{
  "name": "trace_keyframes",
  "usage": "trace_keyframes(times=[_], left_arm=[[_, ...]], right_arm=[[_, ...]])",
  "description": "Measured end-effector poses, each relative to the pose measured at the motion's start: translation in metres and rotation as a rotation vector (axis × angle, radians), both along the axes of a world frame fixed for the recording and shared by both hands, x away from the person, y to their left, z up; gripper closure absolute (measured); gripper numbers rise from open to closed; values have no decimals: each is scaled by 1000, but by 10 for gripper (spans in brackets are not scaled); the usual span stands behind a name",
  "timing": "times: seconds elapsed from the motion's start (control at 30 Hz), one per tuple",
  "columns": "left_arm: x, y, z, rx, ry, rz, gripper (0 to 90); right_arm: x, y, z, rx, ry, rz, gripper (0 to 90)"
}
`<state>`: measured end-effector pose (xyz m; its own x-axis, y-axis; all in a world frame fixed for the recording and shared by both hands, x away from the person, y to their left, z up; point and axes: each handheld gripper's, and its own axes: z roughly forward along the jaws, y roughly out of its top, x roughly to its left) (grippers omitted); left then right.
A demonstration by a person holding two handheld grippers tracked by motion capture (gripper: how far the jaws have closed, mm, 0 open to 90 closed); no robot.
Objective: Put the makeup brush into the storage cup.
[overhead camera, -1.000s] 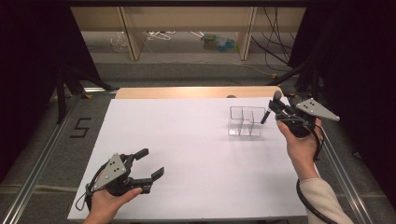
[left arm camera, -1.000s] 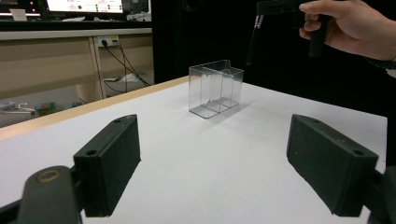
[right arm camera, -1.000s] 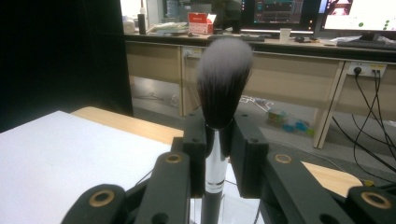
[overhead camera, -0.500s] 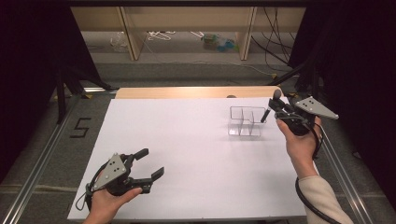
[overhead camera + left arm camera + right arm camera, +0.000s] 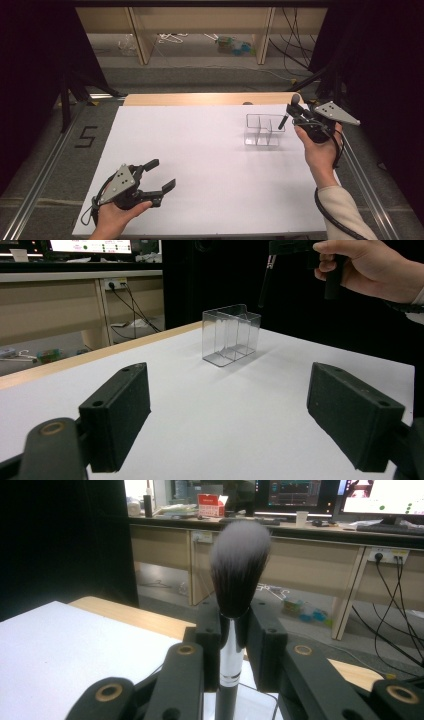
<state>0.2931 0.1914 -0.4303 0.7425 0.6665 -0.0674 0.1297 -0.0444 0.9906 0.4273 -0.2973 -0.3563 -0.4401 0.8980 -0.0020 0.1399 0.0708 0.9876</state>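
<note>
While the right gripper (image 5: 295, 111), fingers clamped on the makeup brush (image 5: 235, 605), has edged toward the clear organizer (image 5: 264, 130), the left gripper (image 5: 161, 176) stays wide open, empty; insertion appears imminent.

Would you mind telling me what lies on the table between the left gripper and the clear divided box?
Nothing: in the left gripper view, bare white tabletop runs from the open left gripper to the clear box. The high view agrees.

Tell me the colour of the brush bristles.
Dark at the base, whitish at the tips, on the brush; clearest in the right gripper view.
</note>
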Motion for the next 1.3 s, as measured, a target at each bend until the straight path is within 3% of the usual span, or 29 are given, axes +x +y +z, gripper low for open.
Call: trace_keyframes(times=[1.3], left_arm=[[0,0,0,2,0,-2,173]], right_arm=[[13,-1,-2,-13,17,-20,777]])
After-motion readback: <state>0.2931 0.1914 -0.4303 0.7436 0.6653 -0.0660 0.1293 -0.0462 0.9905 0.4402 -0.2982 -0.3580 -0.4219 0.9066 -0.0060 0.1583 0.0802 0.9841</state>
